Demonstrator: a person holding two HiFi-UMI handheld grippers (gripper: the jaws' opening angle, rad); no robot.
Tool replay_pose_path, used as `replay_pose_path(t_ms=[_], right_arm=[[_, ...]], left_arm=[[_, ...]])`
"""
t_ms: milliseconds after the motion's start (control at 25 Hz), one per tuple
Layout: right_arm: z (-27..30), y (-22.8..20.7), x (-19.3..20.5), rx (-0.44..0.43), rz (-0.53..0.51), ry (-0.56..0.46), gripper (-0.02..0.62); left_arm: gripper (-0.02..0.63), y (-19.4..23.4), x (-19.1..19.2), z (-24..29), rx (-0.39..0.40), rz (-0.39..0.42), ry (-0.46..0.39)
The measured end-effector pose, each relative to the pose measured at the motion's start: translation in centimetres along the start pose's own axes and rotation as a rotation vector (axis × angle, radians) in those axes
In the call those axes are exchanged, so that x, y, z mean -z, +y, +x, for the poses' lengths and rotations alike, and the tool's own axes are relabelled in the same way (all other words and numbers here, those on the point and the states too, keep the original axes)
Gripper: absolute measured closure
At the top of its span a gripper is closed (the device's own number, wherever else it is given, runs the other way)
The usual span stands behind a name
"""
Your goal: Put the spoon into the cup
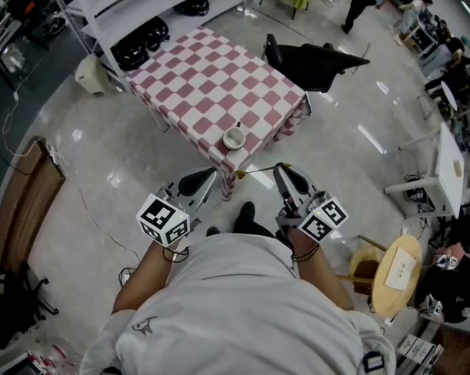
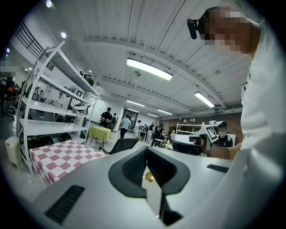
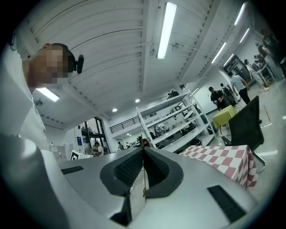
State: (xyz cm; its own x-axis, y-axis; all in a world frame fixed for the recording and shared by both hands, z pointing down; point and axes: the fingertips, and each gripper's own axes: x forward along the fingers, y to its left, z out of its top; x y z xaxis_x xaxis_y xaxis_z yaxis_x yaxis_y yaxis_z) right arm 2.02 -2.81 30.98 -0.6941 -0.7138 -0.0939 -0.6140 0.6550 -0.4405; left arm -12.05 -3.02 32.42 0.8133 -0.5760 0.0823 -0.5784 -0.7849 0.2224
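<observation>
A white cup [image 1: 233,137] stands near the front edge of the pink-and-white checked table [image 1: 193,77]. A short dark handle [image 1: 238,126] shows at its far rim, probably the spoon; its bowl is hidden. Both grippers are held level close to the person's body, back from the table and apart from the cup. The left gripper [image 1: 213,174] has its jaws together with nothing gripped [image 2: 146,150]. The right gripper [image 1: 279,170] is shut and empty too [image 3: 143,148]. The table [image 2: 58,159] lies off to the left in the left gripper view, and the table [image 3: 223,156] is at the right in the right gripper view.
A black chair [image 1: 307,61] stands at the table's far right side. White shelving [image 1: 98,18] and a pale bin [image 1: 91,74] are behind on the left. A round wooden stool [image 1: 397,273] is at the right, a cable [image 1: 90,219] on the floor at the left.
</observation>
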Motion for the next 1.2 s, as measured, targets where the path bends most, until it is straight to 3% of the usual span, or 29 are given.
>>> replay_pose_path(t_ms=[600, 1200], right_arm=[[3.2, -7.5, -2.2, -0.026, 0.031, 0.042, 0.561], [5.0, -17.6, -6.7, -0.131, 0.050, 0.068, 0.561]], left_arm=[[0.592, 4.5, 0.1, 4.6, -0.119, -0.048, -0.006], [0.592, 5.4, -1.3, 14.9, -0.193, -0.023, -0.064]])
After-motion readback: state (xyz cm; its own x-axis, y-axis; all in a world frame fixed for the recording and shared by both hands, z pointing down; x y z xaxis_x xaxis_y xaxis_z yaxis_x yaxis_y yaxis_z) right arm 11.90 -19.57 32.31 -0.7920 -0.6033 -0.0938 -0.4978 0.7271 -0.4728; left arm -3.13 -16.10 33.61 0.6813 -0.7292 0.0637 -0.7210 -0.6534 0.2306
